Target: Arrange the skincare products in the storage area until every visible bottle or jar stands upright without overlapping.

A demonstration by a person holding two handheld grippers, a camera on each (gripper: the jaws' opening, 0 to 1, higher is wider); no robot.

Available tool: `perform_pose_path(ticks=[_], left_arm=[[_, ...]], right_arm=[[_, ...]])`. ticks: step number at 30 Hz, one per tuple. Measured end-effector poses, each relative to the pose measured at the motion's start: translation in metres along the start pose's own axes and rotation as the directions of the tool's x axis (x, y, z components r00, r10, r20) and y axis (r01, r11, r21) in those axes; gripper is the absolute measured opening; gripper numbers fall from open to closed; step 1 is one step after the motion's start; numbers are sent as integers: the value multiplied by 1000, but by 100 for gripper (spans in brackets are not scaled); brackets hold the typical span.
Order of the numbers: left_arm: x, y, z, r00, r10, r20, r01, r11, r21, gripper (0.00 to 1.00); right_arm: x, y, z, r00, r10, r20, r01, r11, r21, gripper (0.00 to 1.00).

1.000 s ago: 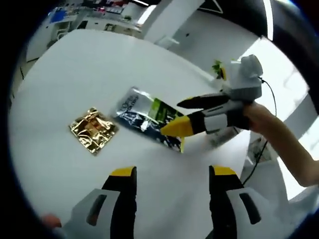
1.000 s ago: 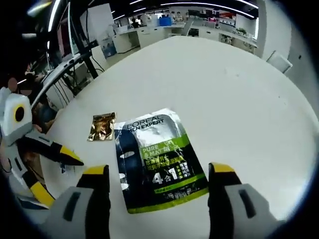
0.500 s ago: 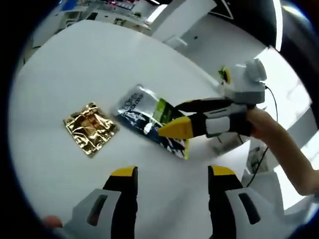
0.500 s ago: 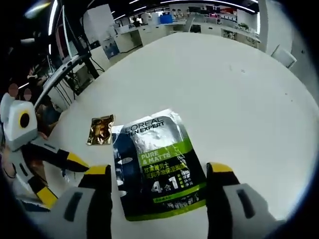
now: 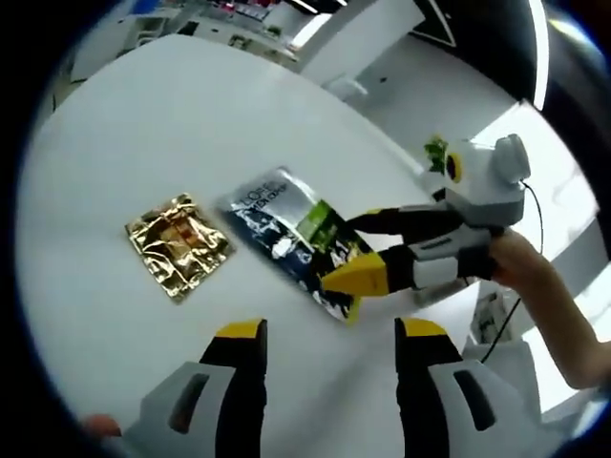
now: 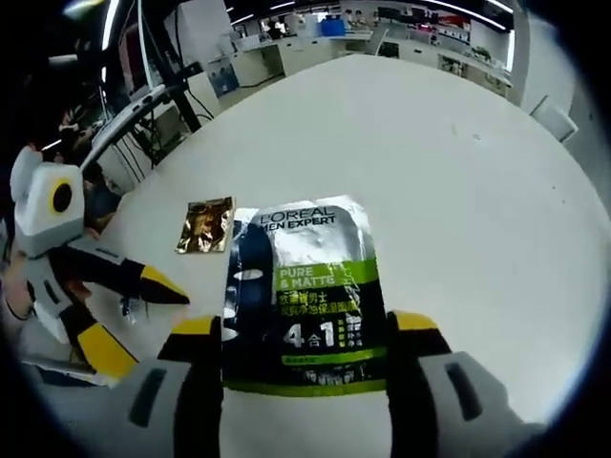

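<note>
On the white table (image 5: 143, 124) lie two flat items: a crumpled gold foil sachet (image 5: 179, 245) and a larger silver, green and dark L'Oreal sachet (image 5: 286, 234). Held by a person's hand, my right gripper (image 5: 348, 250) reaches in from the right, open, with its yellow-tipped fingers at the big sachet's near end. The right gripper view has the big sachet (image 6: 301, 277) printed side up, its lower edge lying between my right gripper's (image 6: 304, 329) open jaws, and the gold sachet (image 6: 205, 224) beside its upper left corner. My left gripper (image 5: 331, 334) hovers open over bare table, holding nothing, and appears as the left gripper (image 6: 153, 324) at the left.
A small green plant (image 5: 436, 153) stands past the table's far edge. Office desks (image 6: 382, 24) and cables (image 6: 143, 91) surround the table. Bare tabletop (image 6: 449, 162) stretches beyond the sachets.
My right gripper has moved in on the big sachet, so its lower edge now lies between the jaws. The left gripper has barely moved, and both sachets lie where they were.
</note>
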State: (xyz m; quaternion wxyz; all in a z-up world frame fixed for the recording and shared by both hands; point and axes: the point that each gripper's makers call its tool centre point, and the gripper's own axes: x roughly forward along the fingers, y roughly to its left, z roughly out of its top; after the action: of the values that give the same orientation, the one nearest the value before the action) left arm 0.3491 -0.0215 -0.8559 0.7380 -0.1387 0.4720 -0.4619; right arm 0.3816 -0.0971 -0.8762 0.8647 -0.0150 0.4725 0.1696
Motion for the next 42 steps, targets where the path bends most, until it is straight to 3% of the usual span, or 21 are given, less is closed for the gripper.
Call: perform_pose_path(ticks=[6,16,26,42], left_arm=[[6,-5,-1,1000,-10,5,10,1000,-5,48],[15,-11,-1,999,-34,2,34,999,-14,45],[29,-15,1,998,-63,0,63,997,-34,39],[26,-8,4,997,-63,35,66,992,-103,29]], right_arm=[[0,0,-2,1000,-12,-7,11,1000,-25,65],[4,-3,-7,995,-79,-55,69,985,-156,59],[4,-6,-8,996,-72,-57,62,984,-168,59],[2,-12,-6,997,-64,-42,57,988,-141,53]])
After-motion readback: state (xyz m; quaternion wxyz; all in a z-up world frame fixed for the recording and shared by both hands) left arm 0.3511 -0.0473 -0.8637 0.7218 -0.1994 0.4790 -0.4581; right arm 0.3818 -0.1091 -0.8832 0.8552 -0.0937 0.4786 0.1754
